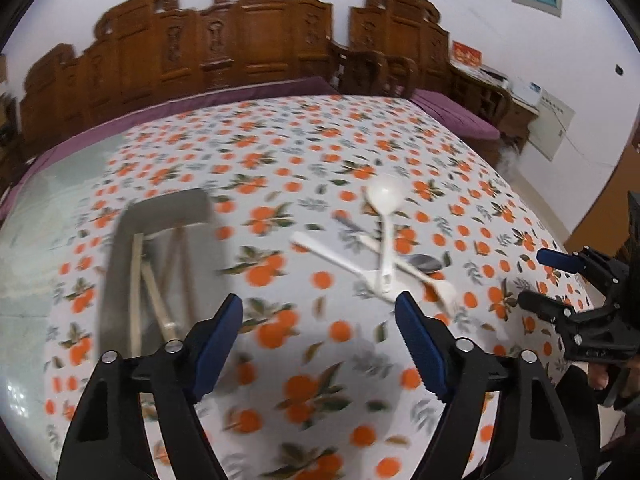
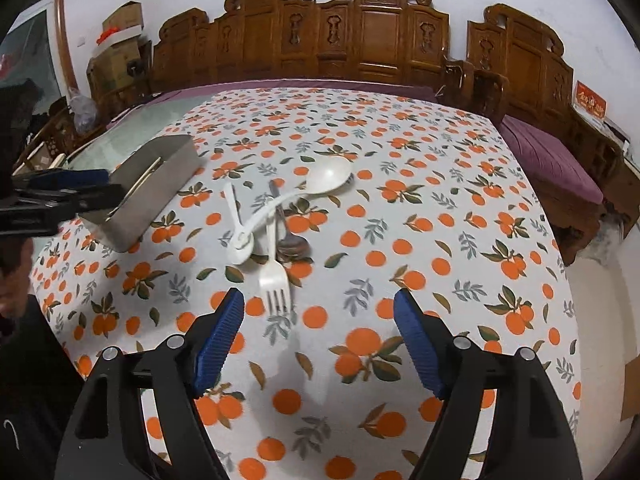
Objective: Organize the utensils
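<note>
My left tool (image 1: 319,307) spread, nothing between pads. My right tool (image 2: 319,304) spread, empty, white fork (image 2: 274,276) just beyond. White ladle (image 2: 298,192), spoons piled mid-worktop (image 2: 460,240). Metal tray (image 2: 146,190) far left holds chopsticks (image 1: 160,280).

On the orange-print tablecloth (image 2: 420,208) lie one large white ladle-like spoon (image 2: 326,176), one smaller white spoon (image 2: 239,248), one white fork (image 2: 274,276) and one dark metal spoon (image 2: 292,245). One grey metal tray (image 2: 160,196) holds wooden chopsticks (image 1: 160,300) (about four sticks, too blurred to count surely).
</note>
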A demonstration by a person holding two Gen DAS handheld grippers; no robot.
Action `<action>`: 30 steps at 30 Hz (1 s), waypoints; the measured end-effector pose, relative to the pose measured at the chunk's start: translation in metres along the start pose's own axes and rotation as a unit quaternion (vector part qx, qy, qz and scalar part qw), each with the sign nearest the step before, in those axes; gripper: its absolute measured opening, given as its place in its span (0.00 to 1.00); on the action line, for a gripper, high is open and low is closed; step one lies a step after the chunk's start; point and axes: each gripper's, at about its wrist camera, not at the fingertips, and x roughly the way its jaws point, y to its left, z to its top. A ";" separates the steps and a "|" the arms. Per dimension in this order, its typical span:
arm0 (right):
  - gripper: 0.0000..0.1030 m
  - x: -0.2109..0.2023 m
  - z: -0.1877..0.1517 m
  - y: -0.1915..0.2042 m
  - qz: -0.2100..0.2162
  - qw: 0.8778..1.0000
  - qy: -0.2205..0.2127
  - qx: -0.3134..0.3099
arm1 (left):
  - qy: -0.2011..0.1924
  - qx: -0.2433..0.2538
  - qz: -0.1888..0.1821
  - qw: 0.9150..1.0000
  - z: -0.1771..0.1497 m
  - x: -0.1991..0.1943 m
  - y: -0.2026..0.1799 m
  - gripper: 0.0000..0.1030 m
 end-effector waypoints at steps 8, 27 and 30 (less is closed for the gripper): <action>0.77 0.000 0.000 -0.016 0.006 1.000 0.000 0.027 | 0.032 0.018 -0.023 0.999 0.023 0.068 -0.041 0.51; 0.77 0.008 -0.004 -0.021 0.018 0.999 0.013 0.046 | 0.085 0.042 -0.015 0.995 0.056 0.153 -0.065 0.09; 0.77 0.010 -0.005 -0.020 0.017 0.999 0.015 0.044 | 0.071 0.043 -0.026 0.996 0.055 0.138 -0.063 0.09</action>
